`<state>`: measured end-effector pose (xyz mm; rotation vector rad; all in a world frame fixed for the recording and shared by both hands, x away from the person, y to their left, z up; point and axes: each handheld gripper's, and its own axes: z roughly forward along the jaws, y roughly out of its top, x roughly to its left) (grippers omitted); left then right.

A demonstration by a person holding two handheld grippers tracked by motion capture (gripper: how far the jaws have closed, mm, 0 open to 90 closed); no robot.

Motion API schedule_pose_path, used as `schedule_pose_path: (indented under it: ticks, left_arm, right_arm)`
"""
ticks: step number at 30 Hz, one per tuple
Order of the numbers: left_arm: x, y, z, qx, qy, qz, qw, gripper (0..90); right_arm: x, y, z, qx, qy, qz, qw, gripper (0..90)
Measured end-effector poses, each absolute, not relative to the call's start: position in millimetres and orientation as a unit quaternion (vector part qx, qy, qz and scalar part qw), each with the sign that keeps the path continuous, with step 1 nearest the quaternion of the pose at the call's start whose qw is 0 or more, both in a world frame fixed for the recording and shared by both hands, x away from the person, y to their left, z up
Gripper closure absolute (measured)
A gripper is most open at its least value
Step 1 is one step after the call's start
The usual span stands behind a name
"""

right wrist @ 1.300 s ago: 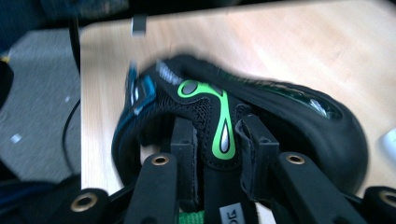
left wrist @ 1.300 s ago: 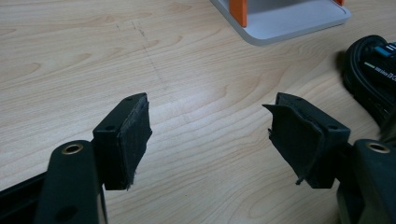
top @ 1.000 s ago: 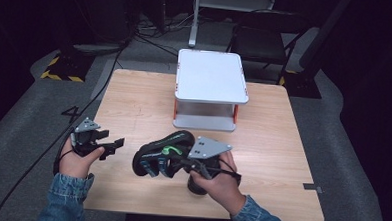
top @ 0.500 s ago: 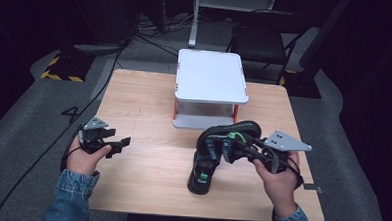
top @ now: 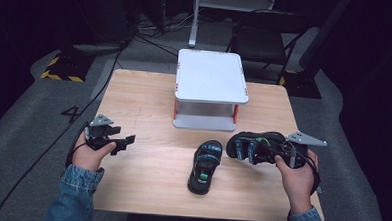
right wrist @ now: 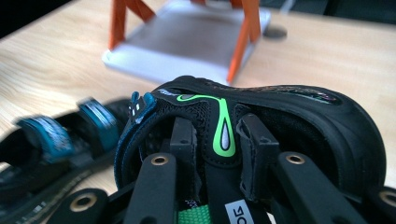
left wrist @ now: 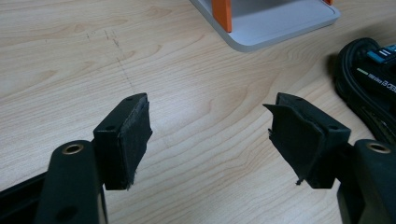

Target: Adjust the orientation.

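Now, from the high view: the right gripper (top: 275, 150) sits at the right side of the counter (top: 144, 108), clamped on the heel end of a black sandal (top: 255, 145) with blue and green trim, which lies on its side just in front of the person's right hand (top: 295, 172). A second sandal (top: 205, 166) rests sole down on the counter just to the left of the held one, toe pointing toward the person, close to it but whether they touch is hard to tell. Behind both stands a small white stand (top: 211, 76) with orange legs, near the far edge. Over on the left, the left gripper (top: 125, 140) hovers low over bare wood in the left hand (top: 89, 156), well apart from both sandals.

Over to the left gripper view: the two black pads (left wrist: 133, 135) stand wide apart with nothing but wood grain between them. The base of the white stand (left wrist: 275, 28) shows at the top, and the edge of a black sandal (left wrist: 369, 88) peeks in at the right.

And the right gripper view: the gripper's fingers (right wrist: 254, 149) are pinched on the back strap of the held sandal (right wrist: 280, 112), right at a bright green teardrop mark. The other sandal (right wrist: 56, 135) lies blurred at the left, and the stand (right wrist: 187, 42) rises beyond.
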<state>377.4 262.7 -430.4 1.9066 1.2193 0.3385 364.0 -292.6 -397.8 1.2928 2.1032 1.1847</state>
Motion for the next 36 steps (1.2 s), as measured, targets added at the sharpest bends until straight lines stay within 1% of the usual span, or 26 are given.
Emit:
schedule_pose_path:
  ticks: [3,8,10,12,15,16,17,18,20,24,25,29,31,33,36]
  left_arm:
    - [378,262,-431,0.761,0.483,0.136,0.411,28.9]
    - [379,262,-431,0.762,0.483,0.135,0.41,28.9]
    - [378,262,-431,0.764,0.481,0.134,0.409,28.9]
    - [378,261,-431,0.762,0.482,0.133,0.412,28.9]
    - [377,260,-431,0.763,0.482,0.134,0.409,28.9]
    - [378,260,-431,0.763,0.483,0.134,0.408,28.9]
    - [378,260,-432,0.764,0.482,0.133,0.408,28.9]
    - [378,259,-432,0.764,0.482,0.132,0.408,28.8]
    - [378,258,-432,0.766,0.481,0.132,0.407,28.7]
    - [377,259,-431,0.766,0.48,0.132,0.407,28.7]
    - [377,259,-431,0.765,0.481,0.132,0.408,28.7]
    - [378,259,-432,0.766,0.48,0.132,0.407,28.7]
    - [379,257,-432,0.766,0.479,0.13,0.409,28.7]
    - [380,256,-433,0.767,0.478,0.128,0.409,28.7]
    - [382,254,-433,0.769,0.475,0.127,0.409,28.7]
  right_arm:
    - [369,-295,-407,0.477,0.761,0.397,0.19,69.3]
    - [372,-300,-411,0.502,0.761,0.368,0.186,67.9]
    - [375,-304,-415,0.51,0.764,0.342,0.197,65.6]
    - [378,-310,-420,0.517,0.76,0.327,0.22,63.5]
    - [383,-320,-430,0.532,0.753,0.317,0.222,63.6]
    - [385,-323,-434,0.534,0.754,0.314,0.222,65.1]
    - [386,-324,-437,0.536,0.752,0.313,0.221,62.7]
    - [387,-326,-438,0.535,0.752,0.313,0.226,62.7]
    - [388,-327,-436,0.53,0.749,0.327,0.224,55.9]
    - [384,-328,-425,0.516,0.753,0.334,0.237,46.8]
    - [382,-329,-421,0.513,0.758,0.329,0.232,43.3]
    - [372,-331,-408,0.496,0.77,0.337,0.217,35.4]
    - [369,-331,-406,0.483,0.785,0.333,0.198,29.0]
    - [366,-329,-408,0.465,0.811,0.31,0.173,27.3]
    - [366,-330,-416,0.458,0.824,0.285,0.174,24.2]
